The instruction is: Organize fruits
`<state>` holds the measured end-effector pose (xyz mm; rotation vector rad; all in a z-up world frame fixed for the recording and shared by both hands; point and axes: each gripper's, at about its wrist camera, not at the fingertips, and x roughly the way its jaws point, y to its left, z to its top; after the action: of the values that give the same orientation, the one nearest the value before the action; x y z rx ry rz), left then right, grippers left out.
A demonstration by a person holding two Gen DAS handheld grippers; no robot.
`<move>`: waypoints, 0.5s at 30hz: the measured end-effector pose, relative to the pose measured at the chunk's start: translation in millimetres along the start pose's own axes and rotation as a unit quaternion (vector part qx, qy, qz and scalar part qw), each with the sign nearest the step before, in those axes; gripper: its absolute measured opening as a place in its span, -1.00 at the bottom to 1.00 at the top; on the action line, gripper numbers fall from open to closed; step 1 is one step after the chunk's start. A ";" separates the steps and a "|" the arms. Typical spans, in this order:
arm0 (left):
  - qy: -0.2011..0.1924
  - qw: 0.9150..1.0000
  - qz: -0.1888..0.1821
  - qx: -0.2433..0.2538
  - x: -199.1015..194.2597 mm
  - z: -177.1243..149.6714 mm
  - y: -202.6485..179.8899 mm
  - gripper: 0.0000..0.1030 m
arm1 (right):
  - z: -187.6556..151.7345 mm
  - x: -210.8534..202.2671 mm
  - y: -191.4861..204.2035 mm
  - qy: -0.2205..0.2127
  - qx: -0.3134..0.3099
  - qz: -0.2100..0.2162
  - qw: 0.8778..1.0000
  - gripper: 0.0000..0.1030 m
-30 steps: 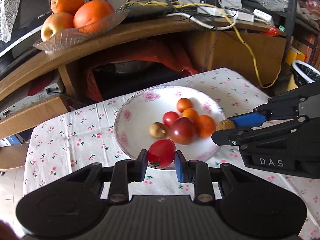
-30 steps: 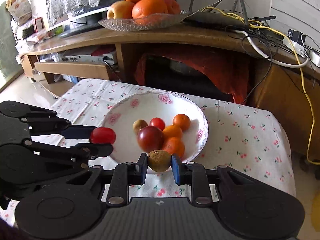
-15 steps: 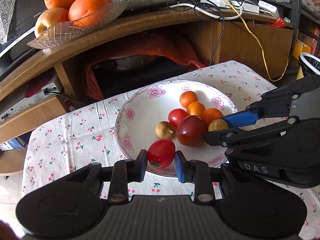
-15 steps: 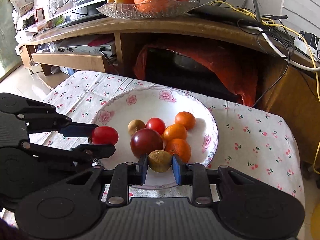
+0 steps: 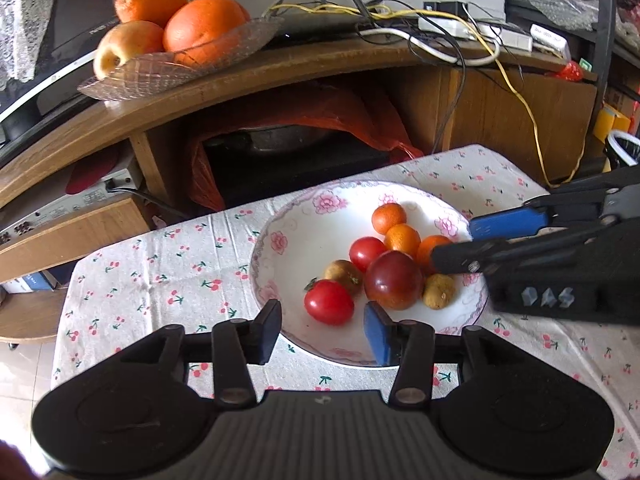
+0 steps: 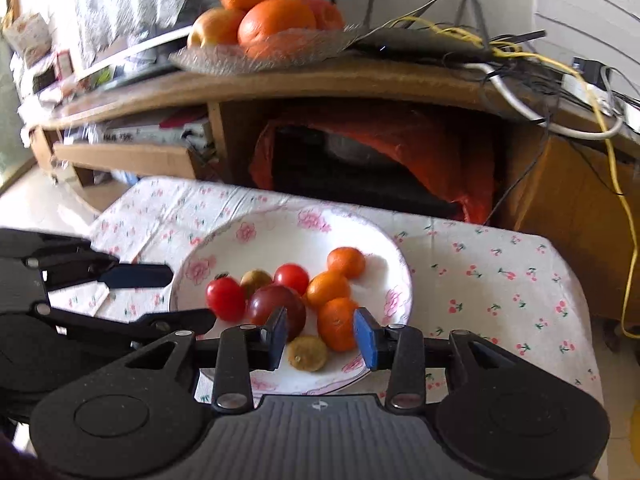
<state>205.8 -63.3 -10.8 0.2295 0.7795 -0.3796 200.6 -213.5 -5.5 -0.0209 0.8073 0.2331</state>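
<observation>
A white floral plate (image 5: 296,240) (image 6: 280,236) on the cherry-print tablecloth holds several small fruits. A red tomato (image 5: 329,302) (image 6: 225,298) lies at its near left, just beyond my open left gripper (image 5: 324,328). A brown longan (image 5: 439,291) (image 6: 307,353) lies at the near right, between the fingers of my open right gripper (image 6: 320,338). A dark plum (image 5: 393,280), a second tomato (image 5: 367,253), another longan (image 5: 343,275) and three small oranges (image 5: 402,239) sit behind. Both grippers are empty.
A wooden TV stand (image 5: 280,68) rises behind the table, with a glass dish of large oranges and an apple (image 5: 180,44) (image 6: 272,24) and tangled cables (image 5: 440,28) on top. An orange cloth (image 6: 400,148) covers its recess. The table edge is near right (image 6: 576,280).
Both grippers have opened. The tomato left the left gripper and the longan left the right gripper; both now lie on the plate. The grippers pulled back slightly.
</observation>
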 end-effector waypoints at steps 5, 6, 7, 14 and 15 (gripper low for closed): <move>-0.018 1.000 0.009 -0.017 -18.9 0.3 1.2 0.38 | 3.7 -20.2 -9.1 -0.016 0.035 -0.009 0.999 -0.31; -0.026 0.999 0.011 -0.016 -24.8 -0.5 0.6 0.44 | 3.1 -24.9 -9.6 -0.018 0.040 -0.009 0.999 -0.31; -0.034 0.999 0.016 -0.017 -30.7 -1.8 -0.3 0.56 | 2.0 -29.3 -9.5 -0.020 0.047 -0.010 0.999 -0.31; -0.053 0.996 0.074 -0.018 -66.7 -10.4 -11.3 1.00 | -13.6 -67.5 -3.4 -0.017 0.055 -0.015 0.998 -0.30; -0.049 0.996 0.073 -0.021 -70.3 -11.8 -12.3 1.00 | -17.2 -74.3 -2.4 -0.017 0.056 -0.015 0.998 -0.29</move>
<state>147.6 -53.1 30.9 0.2248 0.6696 -0.2345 139.3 -232.4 35.7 0.0749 0.7846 0.1587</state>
